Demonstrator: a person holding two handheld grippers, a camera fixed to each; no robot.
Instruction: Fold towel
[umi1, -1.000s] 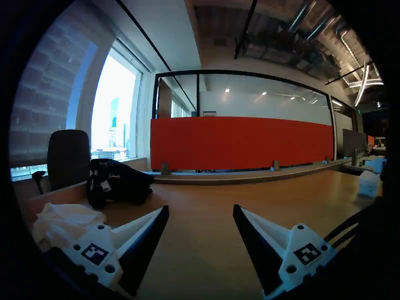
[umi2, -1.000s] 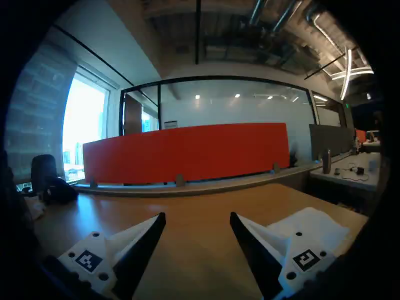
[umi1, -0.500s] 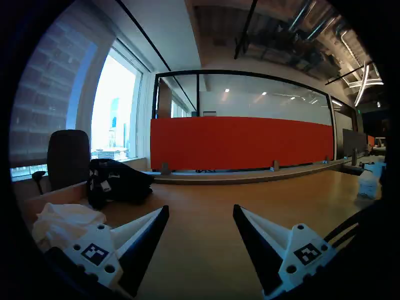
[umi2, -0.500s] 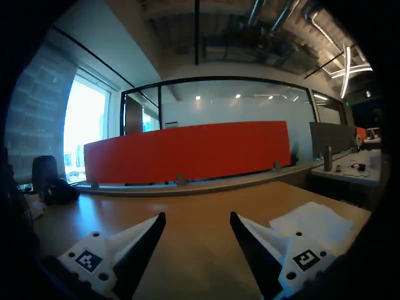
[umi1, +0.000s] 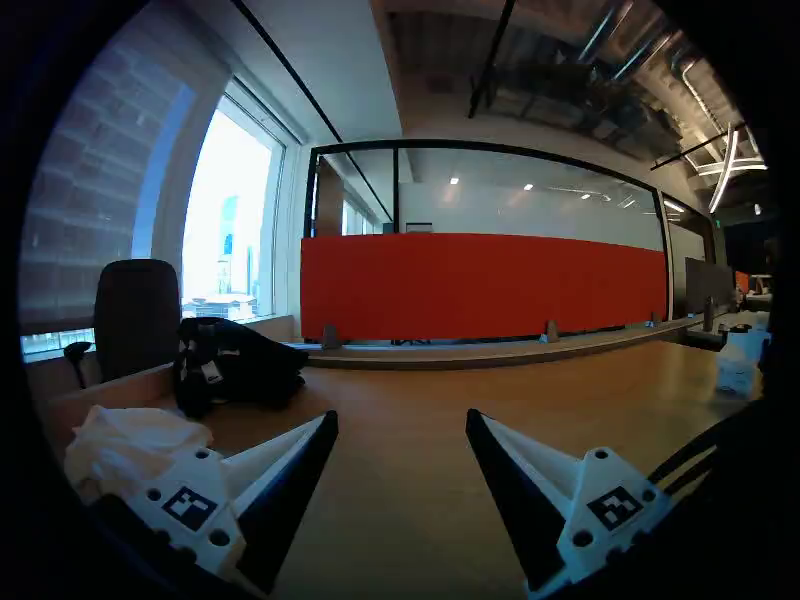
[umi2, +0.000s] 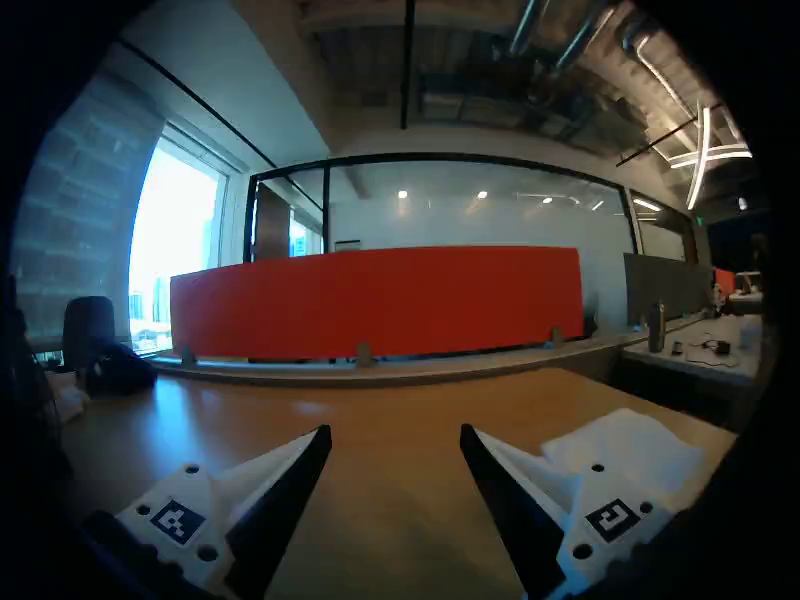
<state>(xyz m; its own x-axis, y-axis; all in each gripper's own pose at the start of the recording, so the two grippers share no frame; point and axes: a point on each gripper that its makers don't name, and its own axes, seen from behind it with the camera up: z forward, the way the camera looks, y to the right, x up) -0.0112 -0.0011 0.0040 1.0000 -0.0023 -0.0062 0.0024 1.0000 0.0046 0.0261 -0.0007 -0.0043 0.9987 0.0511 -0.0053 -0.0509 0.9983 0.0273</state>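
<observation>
A wooden desk (umi1: 420, 470) spans the lower frame in both views, with a red divider (umi1: 480, 285) along its far edge at centre. Above the divider is a black-framed glass partition (umi1: 520, 190). At left, a bright window (umi1: 230, 240) sits beside a brick wall (umi1: 90, 200), with a dark chair (umi1: 135, 315) below. Pipes (umi2: 540, 40) and strip lights (umi2: 700, 150) cross the ceiling at upper right.

Wooden desk (umi1: 405, 500) bears white towel (umi2: 635, 450) and black bag (umi1: 240, 365).

- wood desk (umi1: 400, 480), runs to red divider (umi1: 480, 285) at far edge
- black bag (umi1: 235, 370) on desk, left side, w/ dark office chair (umi1: 135, 315) just behind
- bright window (umi1: 230, 235) left
- bottle (umi2: 655, 327) on next desk (umi2: 700, 362) over
</observation>
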